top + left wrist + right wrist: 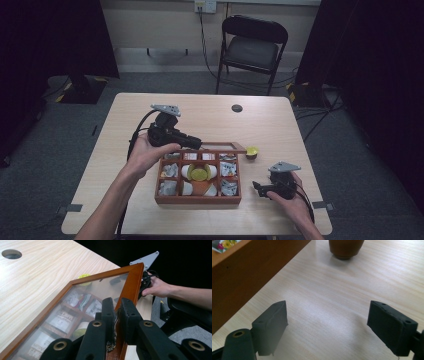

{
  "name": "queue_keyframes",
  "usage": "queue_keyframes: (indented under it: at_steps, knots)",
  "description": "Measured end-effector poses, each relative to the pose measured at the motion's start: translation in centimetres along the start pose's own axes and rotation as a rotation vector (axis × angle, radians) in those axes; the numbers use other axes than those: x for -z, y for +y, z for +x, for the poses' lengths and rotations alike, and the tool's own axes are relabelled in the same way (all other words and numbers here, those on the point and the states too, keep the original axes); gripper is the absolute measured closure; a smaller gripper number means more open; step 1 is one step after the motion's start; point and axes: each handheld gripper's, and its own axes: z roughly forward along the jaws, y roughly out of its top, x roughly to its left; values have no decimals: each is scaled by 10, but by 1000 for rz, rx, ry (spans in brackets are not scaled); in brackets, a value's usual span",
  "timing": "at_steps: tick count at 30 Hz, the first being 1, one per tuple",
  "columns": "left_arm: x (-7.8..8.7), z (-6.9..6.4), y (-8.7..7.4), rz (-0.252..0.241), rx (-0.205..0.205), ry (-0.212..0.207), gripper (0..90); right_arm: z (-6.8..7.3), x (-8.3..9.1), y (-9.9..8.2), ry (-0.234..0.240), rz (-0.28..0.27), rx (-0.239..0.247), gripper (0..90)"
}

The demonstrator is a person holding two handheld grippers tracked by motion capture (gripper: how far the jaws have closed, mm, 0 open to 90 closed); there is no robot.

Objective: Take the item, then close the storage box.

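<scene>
A wooden box [197,200] with several compartments of tea bags and a yellow roll sits at the table's near middle. Its glass-paned lid [225,147] is lifted at the far side. My left gripper [197,142] is shut on the lid's wooden frame [132,282], and in the left gripper view its jaws [117,303] pinch the frame's edge. A small brown cup [251,152] with something yellow in it stands right of the box. My right gripper [257,189] hovers low over the table right of the box, open and holding nothing [328,322].
The box's brown side wall [244,272] lies close on the left of the right gripper's jaws, with the cup [345,248] ahead. A cable hole [237,108] is in the far tabletop. A folding chair [252,45] stands beyond the table.
</scene>
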Motion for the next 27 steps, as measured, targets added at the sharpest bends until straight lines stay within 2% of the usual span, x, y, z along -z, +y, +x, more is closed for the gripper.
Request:
queue_keyframes:
  at_steps: [1, 7, 16, 24, 27]
  knots:
    - [0, -1, 0, 3, 1, 4, 818, 1, -3, -2, -3, 12, 0, 145]
    - [-2, -4, -2, 18, -1, 7, 817, 1, -5, -9, -6, -35, -10, 135]
    - [-3, -6, -7, 19, -5, 9, 817, 1, -4, -10, -6, -34, -13, 135]
    - [-5, -7, -8, 35, -24, 5, 818, 1, -4, -10, -6, -34, -12, 135]
    - [-5, -7, -8, 26, -26, 7, 818, 1, -5, -9, -5, -34, -11, 135]
